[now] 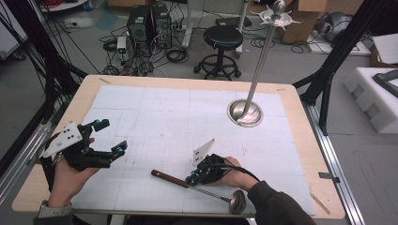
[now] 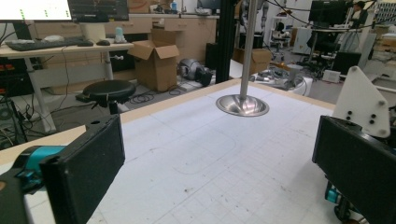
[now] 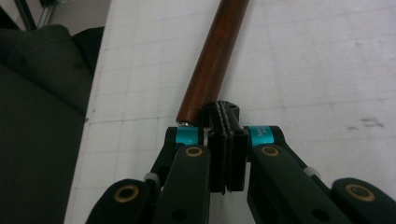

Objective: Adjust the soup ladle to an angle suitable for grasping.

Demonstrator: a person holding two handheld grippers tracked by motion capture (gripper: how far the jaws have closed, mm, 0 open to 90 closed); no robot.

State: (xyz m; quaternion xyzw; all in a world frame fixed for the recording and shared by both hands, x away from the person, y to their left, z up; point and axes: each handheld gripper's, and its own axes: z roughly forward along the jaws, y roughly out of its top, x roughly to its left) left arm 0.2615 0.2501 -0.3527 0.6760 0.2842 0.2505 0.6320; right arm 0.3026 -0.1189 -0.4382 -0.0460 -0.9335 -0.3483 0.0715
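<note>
A ladle (image 1: 171, 179) with a brown wooden handle (image 3: 212, 60) and a metal bowl (image 1: 237, 202) lies on the white gridded mat near the table's front edge. My right gripper (image 1: 191, 179) rests low over the spot where the wood meets the thin metal shaft. Its jaws are pressed shut, and in the right gripper view my right gripper (image 3: 224, 116) has its tips just beside the handle's lower end, with nothing seen between the pads. My left gripper (image 1: 111, 137) is held at the table's left, open. In its own view my left gripper (image 2: 219, 172) has nothing between its jaws.
A metal stand (image 1: 245, 112) with a round base and a tall pole stands at the mat's far right; its base (image 2: 242, 105) also shows in the left gripper view. A black stool (image 1: 222, 37), computers and cables lie beyond the table's far edge.
</note>
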